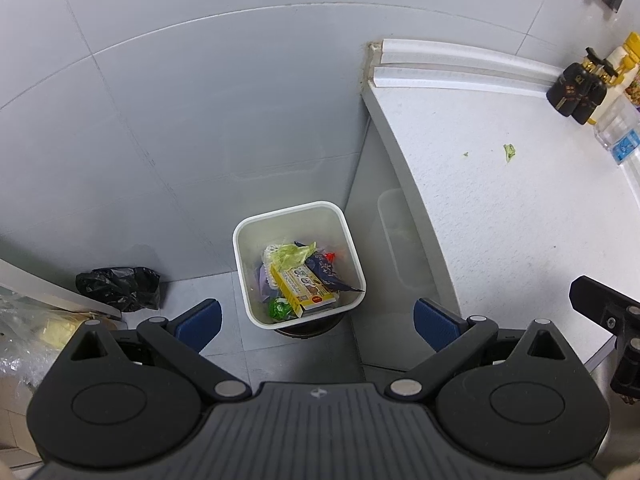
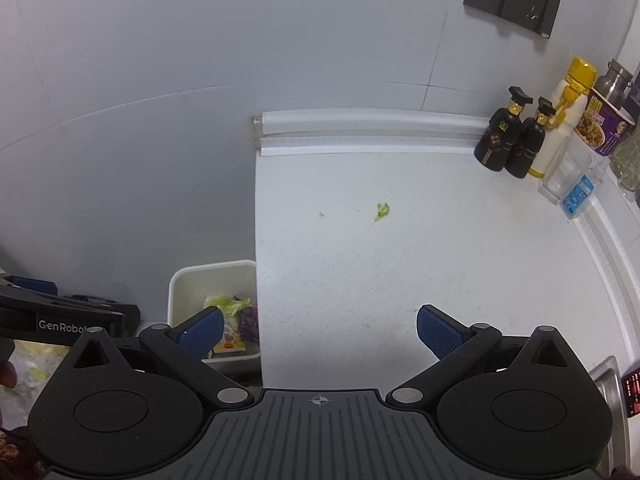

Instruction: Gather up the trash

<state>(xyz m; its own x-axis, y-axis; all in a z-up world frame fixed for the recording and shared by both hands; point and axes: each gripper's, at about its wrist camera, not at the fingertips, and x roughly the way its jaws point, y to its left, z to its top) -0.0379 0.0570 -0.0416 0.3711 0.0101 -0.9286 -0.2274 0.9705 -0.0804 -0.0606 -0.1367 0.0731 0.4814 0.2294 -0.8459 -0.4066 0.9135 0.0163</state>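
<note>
Left tool [image 1: 318, 322] gapes wide and empty above the bin [image 1: 298, 216]. Right tool [image 2: 319, 326], also wide, faces a leaf scrap [image 2: 382, 211] well ahead on the tabletop [image 2: 440, 264].

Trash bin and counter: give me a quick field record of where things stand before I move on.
bin: white trash bin on the floor beside the counter, holding wrappers, a box and greens
leftover trash: lettuce scrap and a smaller green crumb on the counter
left hand-held gripper: open, empty, above the bin
right hand-held gripper: open, empty, over the counter edge
back corner: two dark bottles
</note>
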